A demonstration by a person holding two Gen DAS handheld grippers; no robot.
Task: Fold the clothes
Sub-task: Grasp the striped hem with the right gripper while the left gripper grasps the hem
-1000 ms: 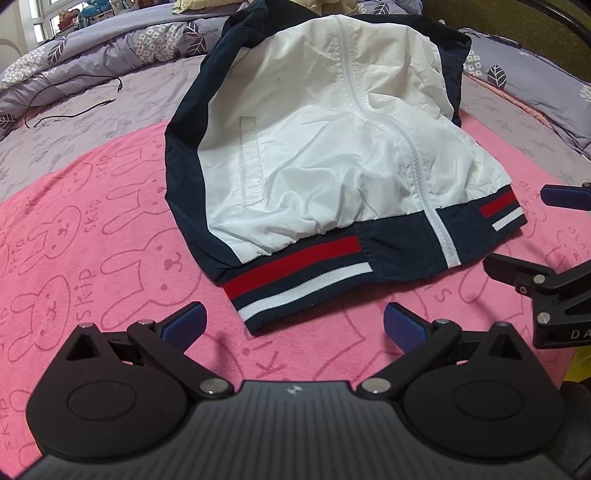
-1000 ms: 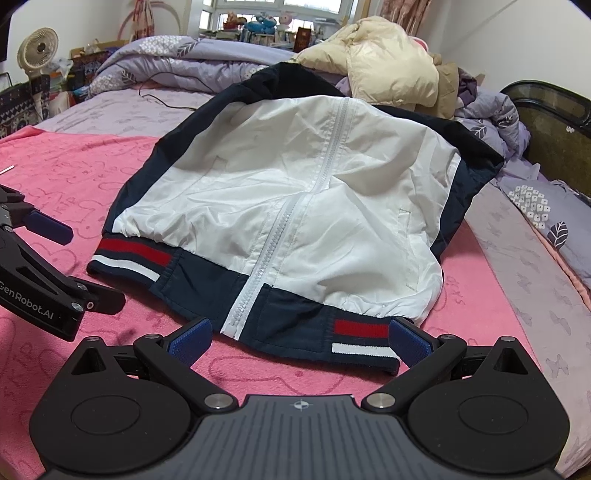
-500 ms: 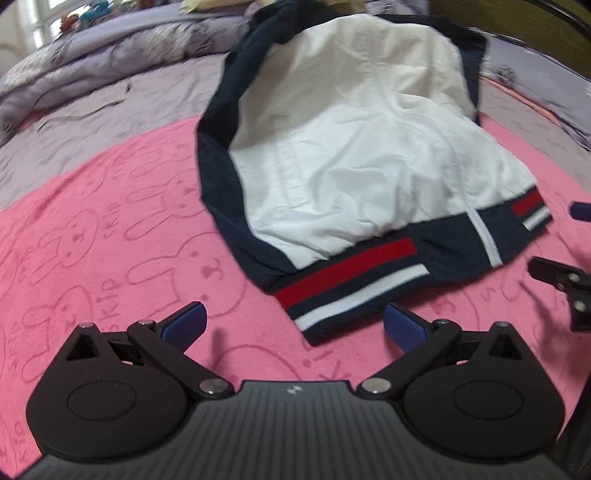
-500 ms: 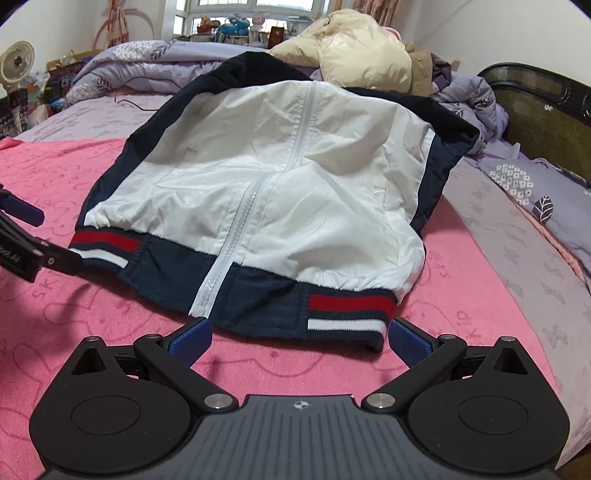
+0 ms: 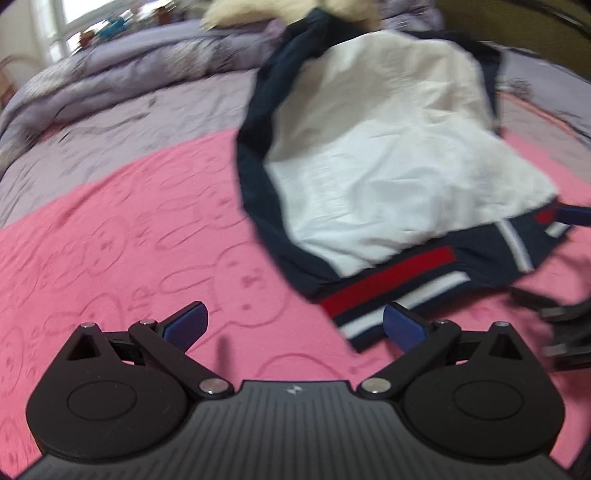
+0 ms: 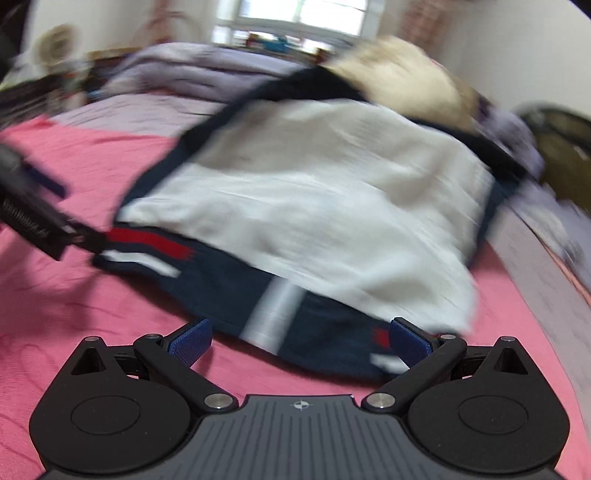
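Bright window (image 6: 295, 18) behind purple-quilted bed (image 5: 122, 107)

A pink bunny blanket (image 5: 129, 236) covers the bed's near edge, with a purple quilt (image 5: 122, 62) behind.

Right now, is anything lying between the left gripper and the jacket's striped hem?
Nothing: in the left wrist view only bare pink bunny-print blanket separates the open left gripper from the jacket.
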